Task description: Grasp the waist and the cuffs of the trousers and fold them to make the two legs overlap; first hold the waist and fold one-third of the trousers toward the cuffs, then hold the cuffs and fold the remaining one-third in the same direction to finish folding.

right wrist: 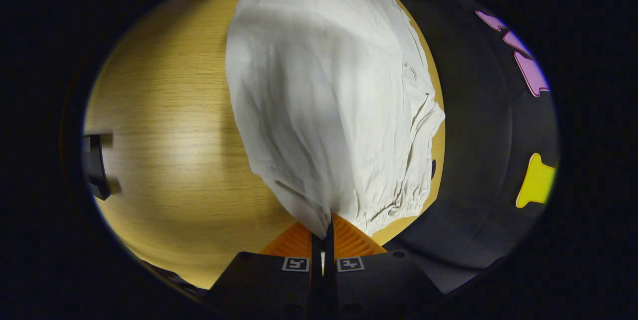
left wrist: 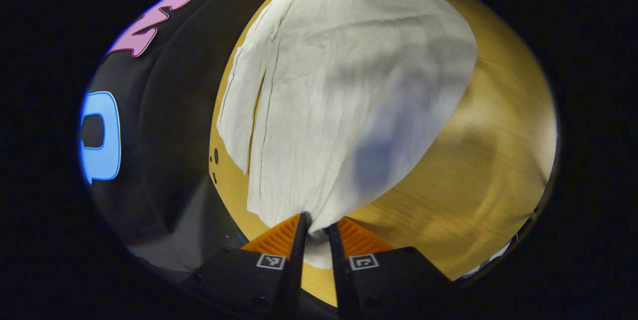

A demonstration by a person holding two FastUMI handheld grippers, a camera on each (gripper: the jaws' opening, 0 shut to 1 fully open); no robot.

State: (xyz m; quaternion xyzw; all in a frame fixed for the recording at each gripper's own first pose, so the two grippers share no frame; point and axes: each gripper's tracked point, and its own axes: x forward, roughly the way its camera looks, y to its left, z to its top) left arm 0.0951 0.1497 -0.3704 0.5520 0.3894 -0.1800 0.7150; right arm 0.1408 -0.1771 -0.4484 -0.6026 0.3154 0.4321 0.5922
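Over wooden table (left wrist: pixel 473 160), left tongs (left wrist: pixel 317 228) and right tongs (right wrist: pixel 322 228) each pinching white trousers (left wrist: pixel 339 90)

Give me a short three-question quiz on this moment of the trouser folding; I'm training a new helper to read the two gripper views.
1. True or false: the trousers are dark blue.
2. What does the left gripper hold between its fingers? A) a bare table edge B) a corner of the trousers C) nothing
3. Fill in: in the right gripper view, the trousers rise from the wooden ____ to the right gripper.

Key
1. False: they are off-white.
2. B: cloth is bunched between the fingers.
3. table: the cloth is pinched at its near end and lifted into a peak at the fingers.
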